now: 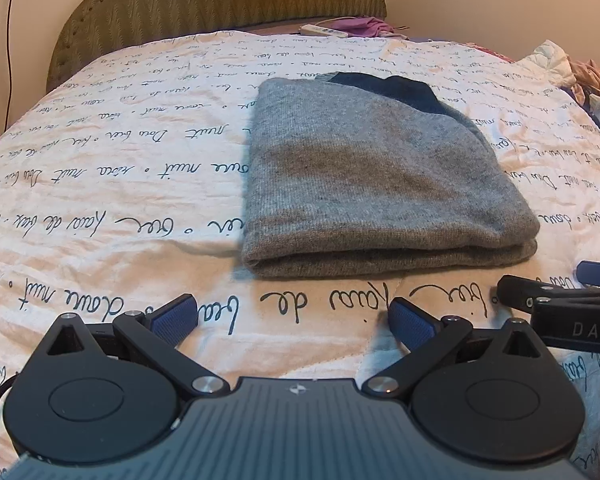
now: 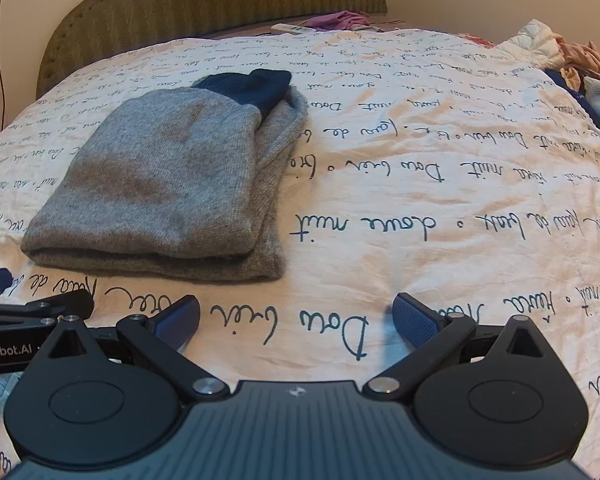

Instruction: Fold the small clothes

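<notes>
Only the right wrist view shows the folded grey knitted garment point(image 2: 160, 184) lying stepped, dark navy cuff point(image 2: 252, 88) atop. Left gripper point(image 1: 292, 320) and right gripper point(image 2: 296, 320) gape wide, empty.

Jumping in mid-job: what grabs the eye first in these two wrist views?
The folded grey sweater with a dark navy part at its far end lies mid-bed on the cream bedspread covered in handwritten script. Both claws, left claw and right claw, sit open and empty just short of its near fold. Loose clothes pile at the bed's far right.
</notes>
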A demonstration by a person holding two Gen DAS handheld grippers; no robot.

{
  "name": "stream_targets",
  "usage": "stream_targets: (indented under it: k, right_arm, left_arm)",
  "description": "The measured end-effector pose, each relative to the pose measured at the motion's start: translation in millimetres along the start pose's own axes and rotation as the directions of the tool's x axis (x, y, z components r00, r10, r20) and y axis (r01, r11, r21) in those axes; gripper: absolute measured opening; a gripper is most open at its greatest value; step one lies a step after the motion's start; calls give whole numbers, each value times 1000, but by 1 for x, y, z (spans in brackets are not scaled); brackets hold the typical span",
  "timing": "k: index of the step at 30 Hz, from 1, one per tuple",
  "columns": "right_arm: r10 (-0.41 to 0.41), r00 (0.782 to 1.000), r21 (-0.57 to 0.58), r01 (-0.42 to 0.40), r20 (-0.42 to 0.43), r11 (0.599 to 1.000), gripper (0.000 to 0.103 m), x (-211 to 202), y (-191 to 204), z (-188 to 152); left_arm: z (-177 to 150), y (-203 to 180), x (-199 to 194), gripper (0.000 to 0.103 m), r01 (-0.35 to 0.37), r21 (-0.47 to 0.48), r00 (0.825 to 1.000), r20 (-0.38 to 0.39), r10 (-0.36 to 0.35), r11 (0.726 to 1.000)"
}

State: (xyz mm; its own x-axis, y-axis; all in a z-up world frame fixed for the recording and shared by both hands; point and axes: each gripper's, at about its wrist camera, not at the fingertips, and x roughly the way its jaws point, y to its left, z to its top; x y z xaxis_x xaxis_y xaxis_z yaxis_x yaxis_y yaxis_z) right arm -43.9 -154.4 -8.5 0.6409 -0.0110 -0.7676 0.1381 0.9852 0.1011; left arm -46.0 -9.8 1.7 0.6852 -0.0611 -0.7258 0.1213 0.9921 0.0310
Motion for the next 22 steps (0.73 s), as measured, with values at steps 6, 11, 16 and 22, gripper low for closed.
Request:
stream_targets:
  k: [6, 11, 16, 22]
  right_arm:
    - [-2, 1000, -4, 2, 14, 1000, 103, -8, -1, 1]
    - [1, 1000, -15, -1, 30, 1000, 103, -14, 0, 2]
    - [12, 999, -4, -11, 35, 1000, 103, -17, -1, 1]
    - [38, 999, 25, -38, 33, 999, 103, -19, -4, 2]
  left_arm:
    - [3, 2, -12, 103, -6, -17, 1000, 14, 6, 1000]
    - [7, 8, -17, 103, -3, -47, 1000, 8, 3, 999]
    - [4, 19, -26, 101, 51, -125, 998, 55, -44, 991]
    - [11, 15, -35, 103, 89, -52, 996, 31, -87, 995]
